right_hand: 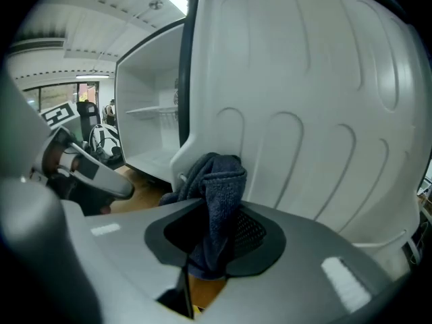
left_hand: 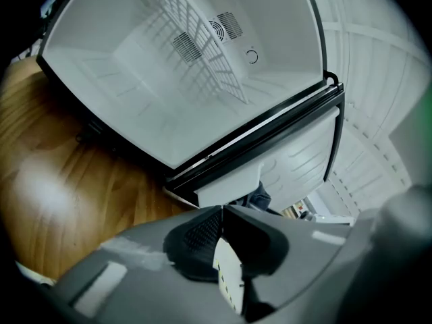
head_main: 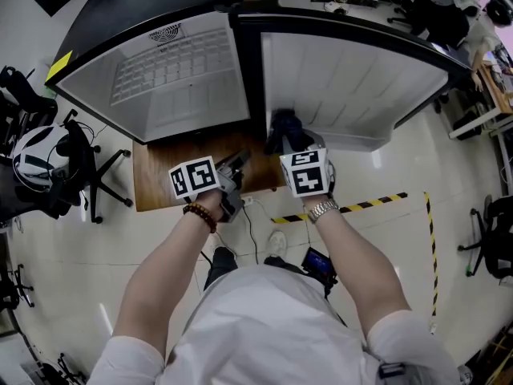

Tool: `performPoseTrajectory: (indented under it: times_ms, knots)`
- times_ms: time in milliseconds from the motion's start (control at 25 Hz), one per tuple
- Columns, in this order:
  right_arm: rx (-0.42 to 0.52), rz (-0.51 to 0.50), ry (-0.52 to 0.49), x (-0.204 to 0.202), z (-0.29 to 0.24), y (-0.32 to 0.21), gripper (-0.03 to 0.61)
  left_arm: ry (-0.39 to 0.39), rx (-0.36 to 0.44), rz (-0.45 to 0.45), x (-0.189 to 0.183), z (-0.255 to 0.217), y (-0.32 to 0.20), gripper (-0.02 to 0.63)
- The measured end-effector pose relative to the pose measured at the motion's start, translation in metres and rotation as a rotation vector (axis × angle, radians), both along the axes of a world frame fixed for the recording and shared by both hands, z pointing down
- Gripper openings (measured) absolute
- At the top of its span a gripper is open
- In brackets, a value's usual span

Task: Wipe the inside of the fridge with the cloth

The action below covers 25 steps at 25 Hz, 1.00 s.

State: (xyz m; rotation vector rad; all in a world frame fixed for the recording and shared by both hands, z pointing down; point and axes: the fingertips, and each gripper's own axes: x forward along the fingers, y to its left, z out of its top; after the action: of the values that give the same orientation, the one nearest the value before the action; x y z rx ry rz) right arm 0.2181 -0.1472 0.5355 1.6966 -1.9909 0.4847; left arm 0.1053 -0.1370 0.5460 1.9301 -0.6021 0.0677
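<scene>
The dark blue terry cloth (right_hand: 217, 194) is pinched in the right hand-held gripper (right_hand: 213, 241), its bunched end right at the white moulded inner door panel (right_hand: 304, 113) of the open white mini fridge (left_hand: 135, 66) on the brown wooden worktop (left_hand: 54, 167). The left hand-held gripper (left_hand: 221, 238) is closed, empty. Best press flat, sweep along the ribs, then do the cabinet

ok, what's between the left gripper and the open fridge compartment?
Only a stretch of bare wooden board lies between the left gripper and the fridge compartment; the left gripper view shows it.
</scene>
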Motion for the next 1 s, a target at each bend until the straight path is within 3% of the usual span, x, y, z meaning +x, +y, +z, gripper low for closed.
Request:
performPoseTrajectory:
  times_ms: [200,1000]
  knots:
    - [-0.015,0.064,0.024,0.029,0.004,0.010,0.091,-0.024,0.041,0.044,0.008,0.000,0.005,0.007]
    - [-0.033,0.309,0.088,0.177,0.006,0.073,0.091,-0.015,0.081,0.106,0.056,-0.003,0.030,0.006]
